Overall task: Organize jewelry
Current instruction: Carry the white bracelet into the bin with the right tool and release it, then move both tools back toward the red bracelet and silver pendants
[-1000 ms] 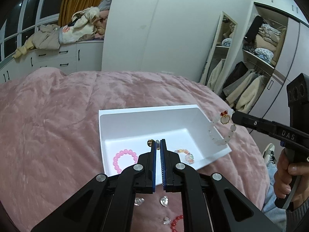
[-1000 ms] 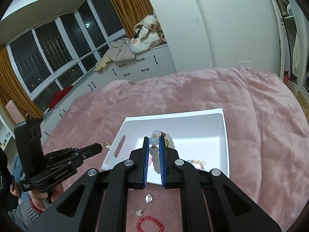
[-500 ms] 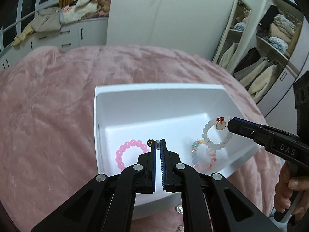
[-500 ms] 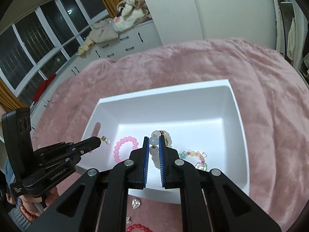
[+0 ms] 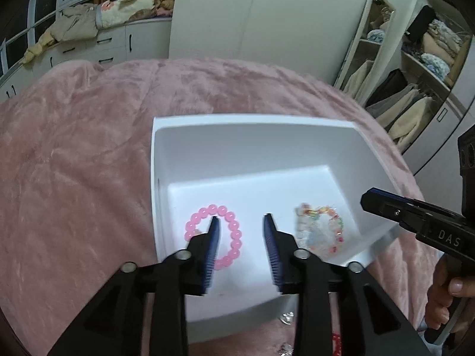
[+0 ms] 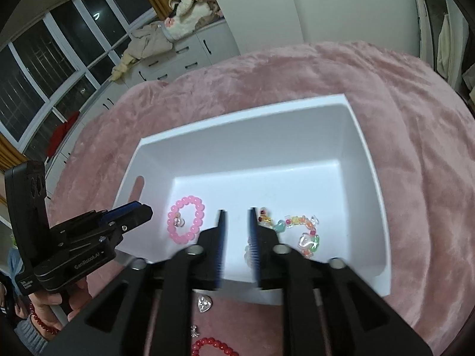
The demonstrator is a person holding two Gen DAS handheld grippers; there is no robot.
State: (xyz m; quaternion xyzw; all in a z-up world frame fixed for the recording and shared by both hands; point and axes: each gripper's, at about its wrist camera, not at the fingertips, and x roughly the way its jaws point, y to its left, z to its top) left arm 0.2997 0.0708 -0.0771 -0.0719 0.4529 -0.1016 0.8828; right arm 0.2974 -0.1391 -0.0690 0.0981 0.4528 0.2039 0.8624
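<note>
Bracelets, pink [image 6: 186, 219] and multicoloured [image 6: 299, 231], lie flat in bin [image 6: 368, 160]; both claws just spread, empty.

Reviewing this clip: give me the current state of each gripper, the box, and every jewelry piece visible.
left gripper: open, jaws just opened, nothing between them
right gripper: open, jaws just opened
white box: on the pink blanket, no lid
pink bracelet: lying in box
small charm: inside pink bracelet's ring
multicolour bracelet: lying in box
red bracelet: on blanket, outside box
heart crystal: on blanket, outside box
</note>
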